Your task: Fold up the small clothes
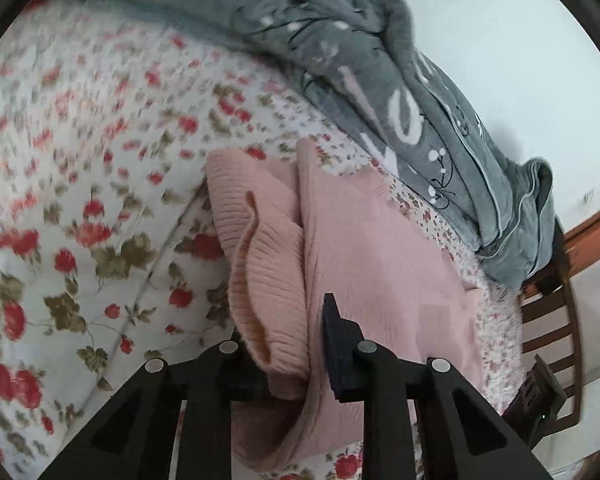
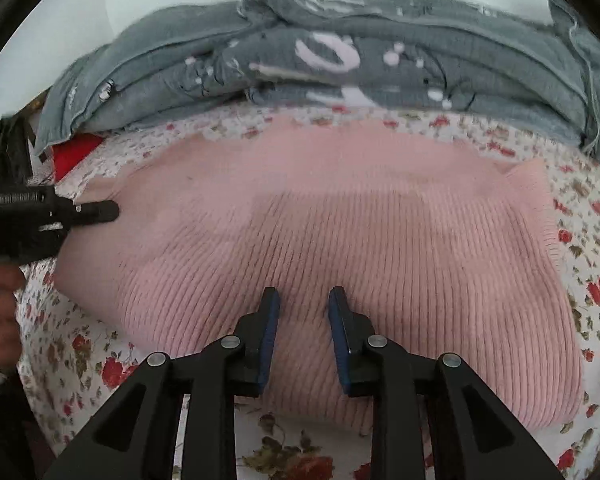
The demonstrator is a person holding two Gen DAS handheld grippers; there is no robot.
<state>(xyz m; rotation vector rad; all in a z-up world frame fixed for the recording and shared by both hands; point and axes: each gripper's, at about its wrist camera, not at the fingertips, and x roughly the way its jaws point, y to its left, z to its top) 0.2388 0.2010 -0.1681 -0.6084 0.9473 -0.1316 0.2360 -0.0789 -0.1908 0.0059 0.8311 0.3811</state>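
Observation:
A pink ribbed sweater (image 2: pixel 340 216) lies spread on a floral bedsheet (image 2: pixel 80 344). In the left wrist view its folded ribbed edge (image 1: pixel 268 280) runs between the fingers of my left gripper (image 1: pixel 288 320), which is shut on it. The knit hides the left finger and the right finger (image 1: pixel 334 340) presses against the fabric. The right wrist view shows that left gripper (image 2: pixel 104 211) at the sweater's left edge, held by a hand (image 2: pixel 0 304). My right gripper (image 2: pixel 304 296) is over the sweater's near part, narrowly open, with flat knit showing between its blue pads.
A crumpled grey quilt (image 2: pixel 380 68) with white print lies along the far side of the bed, against a pale wall. Beyond the bed edge a dark wooden chair (image 1: pixel 548 320) stands. Something red (image 2: pixel 76 152) sits under the quilt's left end.

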